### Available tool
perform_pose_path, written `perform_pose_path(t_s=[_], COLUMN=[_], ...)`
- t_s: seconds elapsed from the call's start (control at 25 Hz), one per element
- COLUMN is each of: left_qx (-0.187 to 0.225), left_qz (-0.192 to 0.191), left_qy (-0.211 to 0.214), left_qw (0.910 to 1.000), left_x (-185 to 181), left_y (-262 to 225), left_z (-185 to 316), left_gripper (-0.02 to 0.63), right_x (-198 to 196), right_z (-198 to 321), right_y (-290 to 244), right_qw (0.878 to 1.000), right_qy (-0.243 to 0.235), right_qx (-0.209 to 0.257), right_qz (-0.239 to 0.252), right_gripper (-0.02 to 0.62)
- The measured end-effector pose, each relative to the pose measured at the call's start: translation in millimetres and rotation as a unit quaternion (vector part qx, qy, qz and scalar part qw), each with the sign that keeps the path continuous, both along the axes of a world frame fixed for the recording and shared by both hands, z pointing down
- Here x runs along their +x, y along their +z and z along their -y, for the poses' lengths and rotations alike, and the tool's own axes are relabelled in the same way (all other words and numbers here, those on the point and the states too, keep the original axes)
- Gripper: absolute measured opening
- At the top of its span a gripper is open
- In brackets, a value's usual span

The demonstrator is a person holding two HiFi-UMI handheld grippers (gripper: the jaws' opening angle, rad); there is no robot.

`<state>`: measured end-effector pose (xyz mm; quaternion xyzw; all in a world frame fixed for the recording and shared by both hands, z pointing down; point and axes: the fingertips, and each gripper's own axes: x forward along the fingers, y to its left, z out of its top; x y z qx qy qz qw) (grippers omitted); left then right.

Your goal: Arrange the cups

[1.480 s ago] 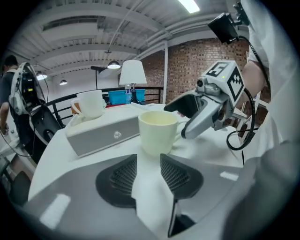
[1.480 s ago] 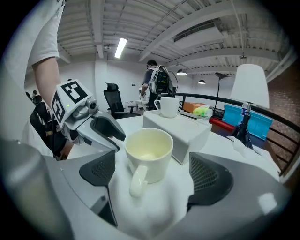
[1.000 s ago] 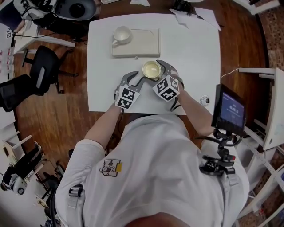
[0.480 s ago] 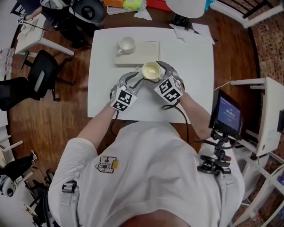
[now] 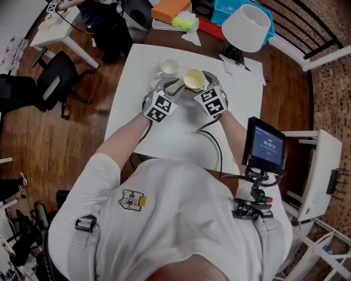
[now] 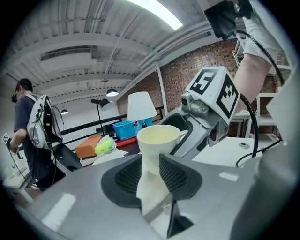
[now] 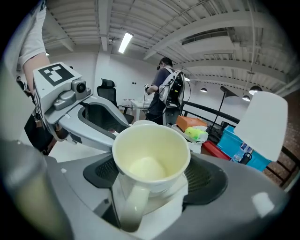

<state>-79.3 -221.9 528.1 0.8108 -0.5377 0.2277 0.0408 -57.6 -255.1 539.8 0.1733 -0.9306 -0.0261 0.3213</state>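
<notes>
A cream cup point(image 5: 194, 79) hangs in the air above the white table point(image 5: 164, 137), held from both sides. My left gripper point(image 5: 176, 88) grips its lower body; its jaws have just been closing with the cup point(image 6: 157, 140) between the pads. My right gripper point(image 5: 204, 82) is shut on the same cup point(image 7: 150, 157), whose handle points back at its camera. A second white cup point(image 5: 169, 67) stands on the pale tray point(image 5: 157, 75) just beyond the left gripper. The grippers hide most of the tray.
A white lamp point(image 5: 247, 24), a blue bin point(image 5: 230, 12) and an orange box point(image 5: 170, 10) crowd the far side. A tablet on a stand point(image 5: 266, 147) is at my right, a black chair point(image 5: 52, 82) at the left. A person point(image 6: 33, 136) stands beyond the table.
Both grippers have risen with the cream cup and carried it away from me, from the table's middle to right beside the second cup on the tray.
</notes>
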Motion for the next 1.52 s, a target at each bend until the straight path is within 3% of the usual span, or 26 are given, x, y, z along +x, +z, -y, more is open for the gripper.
perform_pose_path(t_s=[0.28, 0.56, 1.52], left_qx=[-0.033, -0.039, -0.068], left_qz=[0.011, 0.019, 0.009], left_qy=[-0.016, -0.005, -0.015], left_qw=[0.9993, 0.999, 0.9975], left_x=[-21, -12, -21], left_y=[15, 18, 47], left_z=[28, 17, -22], left_gripper=[0.114, 0.114, 0.114], right_x=[-22, -20, -18], right_z=[38, 45, 45], right_y=[16, 31, 28], right_qw=[1.0, 0.999, 1.0], right_qy=[-0.001, -0.017, -0.003], right_qx=[-0.028, -0.044, -0.026], right_qz=[0.004, -0.015, 0.015], right_gripper=[0.426, 0.426, 0.449])
